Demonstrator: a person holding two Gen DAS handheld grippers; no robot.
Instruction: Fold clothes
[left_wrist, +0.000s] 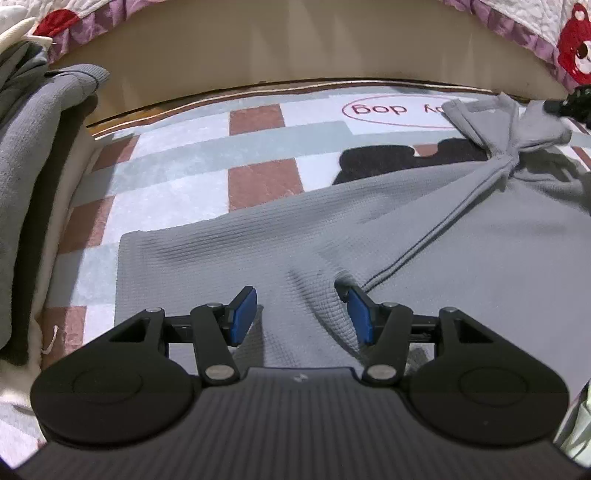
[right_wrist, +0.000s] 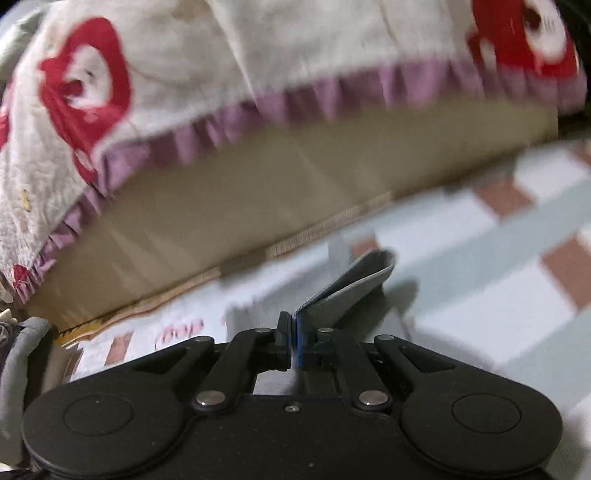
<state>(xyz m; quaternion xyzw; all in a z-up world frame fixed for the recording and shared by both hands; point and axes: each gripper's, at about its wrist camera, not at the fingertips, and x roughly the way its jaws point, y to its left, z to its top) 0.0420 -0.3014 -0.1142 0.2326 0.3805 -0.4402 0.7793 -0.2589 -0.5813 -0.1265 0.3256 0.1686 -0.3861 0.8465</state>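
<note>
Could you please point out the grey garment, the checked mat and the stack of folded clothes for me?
grey garment (left_wrist: 280, 243): left wrist view, flat waffle-knit panel.
checked mat (left_wrist: 258, 177): left wrist view, a red-brown square.
stack of folded clothes (left_wrist: 26, 155): left wrist view, grey top layer.

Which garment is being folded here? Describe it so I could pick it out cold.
On the checked rug in front of the bed lies a grey waffle-knit top, spread flat. Unlike the folded stack at the rug's left edge, it is unfolded, with one sleeve lifted and bunched, pinched in the right tongs.
</note>
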